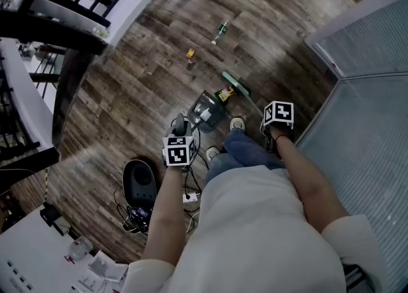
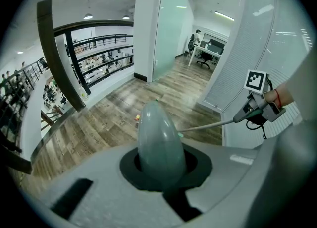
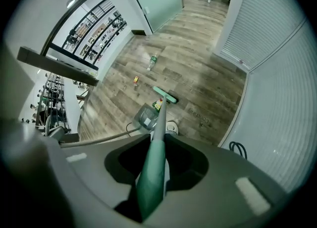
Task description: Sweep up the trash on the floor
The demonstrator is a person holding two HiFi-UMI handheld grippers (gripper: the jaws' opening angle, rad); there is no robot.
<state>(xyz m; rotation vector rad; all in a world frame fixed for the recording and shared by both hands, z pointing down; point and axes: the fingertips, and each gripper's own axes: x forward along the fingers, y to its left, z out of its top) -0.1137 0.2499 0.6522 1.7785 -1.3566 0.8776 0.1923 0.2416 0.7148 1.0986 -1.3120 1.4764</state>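
Now my left gripper (image 1: 180, 134) clamps pale grey rounded dustpan handle (image 2: 159, 140); clear grey dustpan (image 1: 205, 112) sits low, ready to catch, I think. Right gripper (image 1: 274, 127) clamps green broom stick (image 3: 152, 167), green broom head (image 1: 234, 84) just beside yellow wrapper (image 1: 224, 94), likely to push it in. Small yellow scrap (image 1: 190, 53), green-topped bottle (image 1: 220, 32) farther off. Can't see inside pan.

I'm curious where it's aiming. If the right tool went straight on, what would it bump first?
Probably the floor by the broom head, near the yellow wrapper; depth is unclear.
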